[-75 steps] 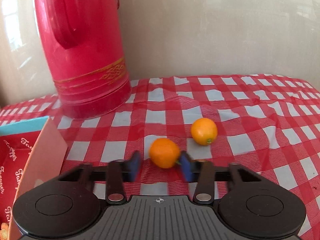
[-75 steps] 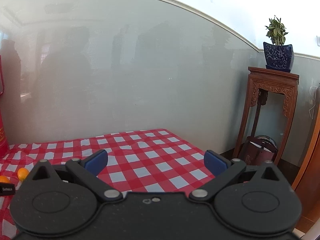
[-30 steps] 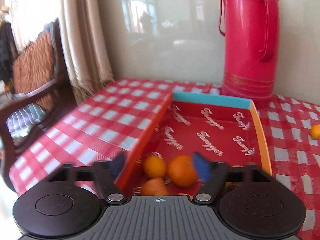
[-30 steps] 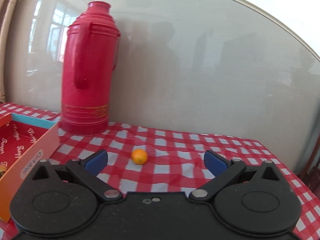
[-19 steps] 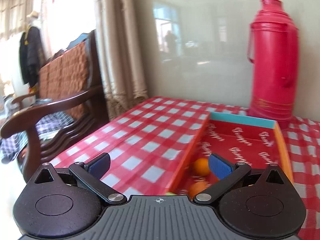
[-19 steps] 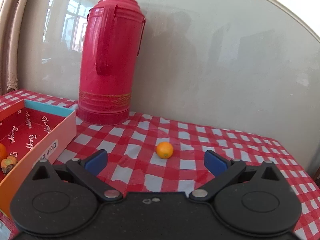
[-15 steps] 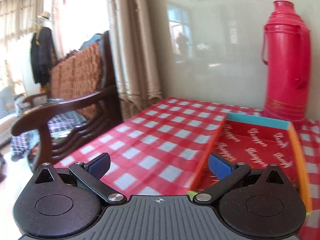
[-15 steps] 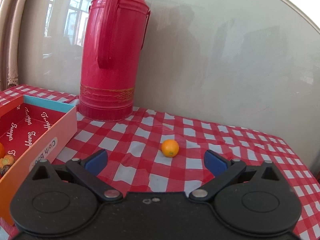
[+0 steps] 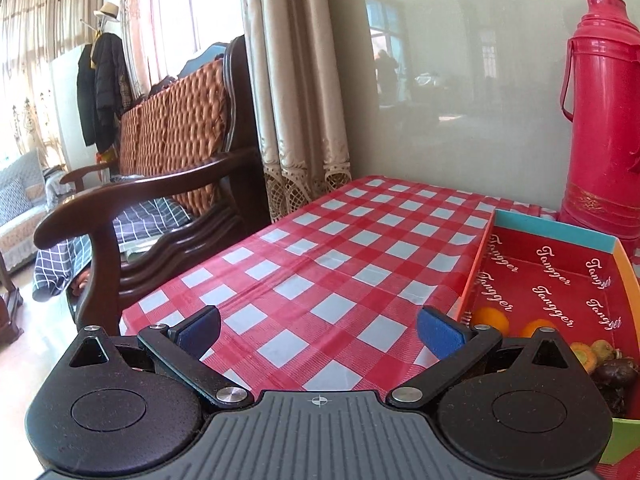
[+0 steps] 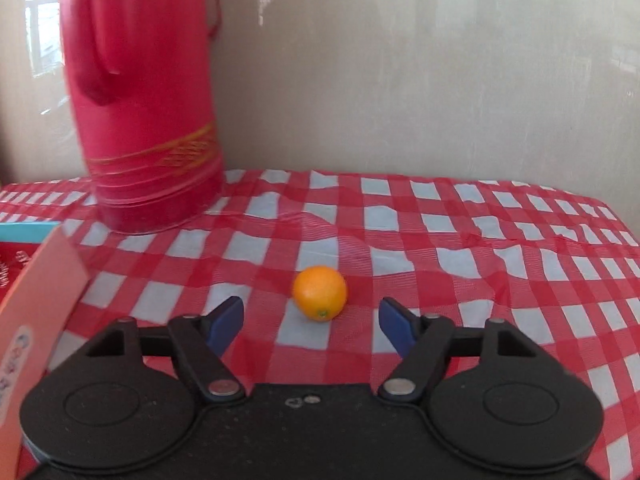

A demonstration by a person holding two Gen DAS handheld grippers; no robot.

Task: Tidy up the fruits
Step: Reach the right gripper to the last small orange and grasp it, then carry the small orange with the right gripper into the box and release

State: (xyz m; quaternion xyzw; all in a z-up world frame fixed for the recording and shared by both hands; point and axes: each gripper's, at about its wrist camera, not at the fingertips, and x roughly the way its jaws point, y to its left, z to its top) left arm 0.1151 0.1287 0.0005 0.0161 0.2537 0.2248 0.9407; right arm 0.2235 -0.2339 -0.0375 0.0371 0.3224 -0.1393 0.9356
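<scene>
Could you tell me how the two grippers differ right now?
The left gripper stands wide open over bare tablecloth, beside the box; the right gripper is narrower, its jaws closing. An orange lies just ahead of the right gripper, untouched; the left has nothing before it. Both have blue pads.

Bright window daylight, glossy wall [image 9: 460,92] glare — fisheye-bent edges, right view blurred.

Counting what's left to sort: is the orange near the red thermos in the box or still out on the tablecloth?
Out. The orange sits on the checked tablecloth, right of the box, between the closing right gripper's pads, untouched.
</scene>
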